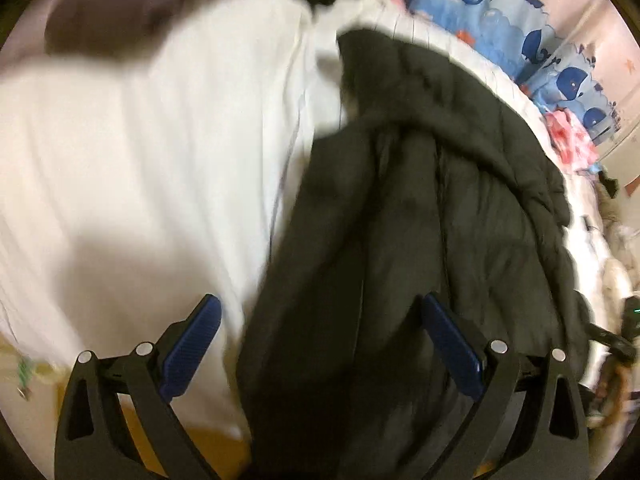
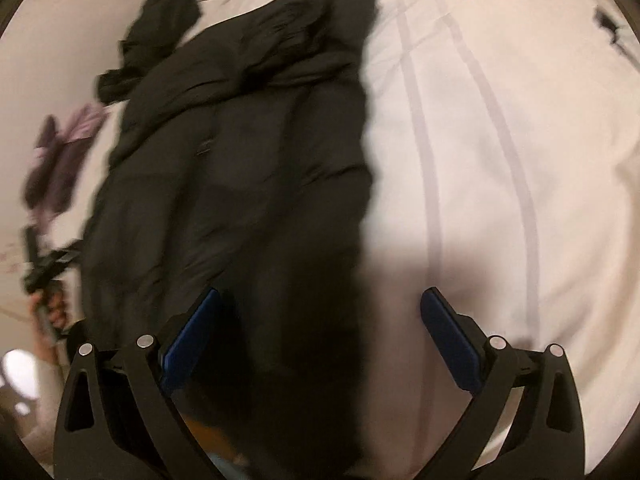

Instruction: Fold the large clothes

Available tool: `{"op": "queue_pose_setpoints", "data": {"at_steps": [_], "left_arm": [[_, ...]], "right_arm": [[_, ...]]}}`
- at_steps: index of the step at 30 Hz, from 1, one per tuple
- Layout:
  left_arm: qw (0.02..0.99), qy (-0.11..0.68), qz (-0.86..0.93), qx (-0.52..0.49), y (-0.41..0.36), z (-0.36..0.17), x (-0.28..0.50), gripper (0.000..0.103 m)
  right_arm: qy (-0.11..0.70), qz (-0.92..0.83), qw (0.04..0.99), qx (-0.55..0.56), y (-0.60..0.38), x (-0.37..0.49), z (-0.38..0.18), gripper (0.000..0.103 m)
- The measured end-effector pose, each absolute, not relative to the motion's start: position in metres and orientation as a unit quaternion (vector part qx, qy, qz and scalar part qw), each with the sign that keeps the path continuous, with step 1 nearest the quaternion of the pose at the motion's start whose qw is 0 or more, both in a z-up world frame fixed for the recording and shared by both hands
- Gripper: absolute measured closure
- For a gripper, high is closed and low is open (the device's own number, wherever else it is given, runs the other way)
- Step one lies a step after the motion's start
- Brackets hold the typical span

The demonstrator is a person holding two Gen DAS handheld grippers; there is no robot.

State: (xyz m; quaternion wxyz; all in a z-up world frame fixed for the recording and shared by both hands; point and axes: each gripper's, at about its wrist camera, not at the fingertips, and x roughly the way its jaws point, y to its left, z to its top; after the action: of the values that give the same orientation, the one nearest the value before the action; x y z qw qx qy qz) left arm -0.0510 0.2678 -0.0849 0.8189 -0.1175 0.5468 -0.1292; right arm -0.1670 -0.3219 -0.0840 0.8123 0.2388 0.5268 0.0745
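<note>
A large black padded jacket (image 1: 420, 208) lies lengthwise on a white bed cover (image 1: 140, 152), its near hem hanging over the bed's edge. My left gripper (image 1: 320, 316) is open just above that near end, with nothing between its blue pads. In the right wrist view the same jacket (image 2: 240, 152) stretches away from me, a sleeve (image 2: 160, 32) bunched at its far left. My right gripper (image 2: 320, 308) is open over the jacket's near right edge, holding nothing. Both views are blurred by motion.
A whale-print blue fabric (image 1: 500, 28) and pink-red cloth (image 1: 568, 136) lie at the far side of the bed. A dark purple garment (image 2: 60, 160) sits left of the jacket. The other gripper in a hand (image 2: 48, 280) shows at the left. Striped white bedding (image 2: 500, 160) spreads right.
</note>
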Motion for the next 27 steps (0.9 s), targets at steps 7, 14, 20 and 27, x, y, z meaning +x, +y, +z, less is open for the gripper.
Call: {"op": "queue_pose_setpoints", "data": {"at_steps": [7,14,20,27], "left_arm": [[0.769,0.603,-0.171,-0.122,0.253,-0.099,-0.078,0.007],[0.748,0.633,-0.173,-0.099,0.229,-0.113,-0.1,0.008],[0.787,0.577,-0.182,-0.123,0.218,-0.079,-0.106,0.076],[0.819,0.487,-0.239,-0.189,0.221,0.014,-0.113,0.091]], "right_arm": [[0.584,0.138,0.772,0.208,-0.296,-0.173,-0.086,0.006],[0.584,0.177,0.772,0.178,-0.273,-0.187,-0.083,0.031],[0.5,0.193,0.796,0.28,-0.282,-0.185,-0.07,0.09],[0.326,0.249,0.825,0.389,-0.302,-0.181,-0.002,0.095]]}}
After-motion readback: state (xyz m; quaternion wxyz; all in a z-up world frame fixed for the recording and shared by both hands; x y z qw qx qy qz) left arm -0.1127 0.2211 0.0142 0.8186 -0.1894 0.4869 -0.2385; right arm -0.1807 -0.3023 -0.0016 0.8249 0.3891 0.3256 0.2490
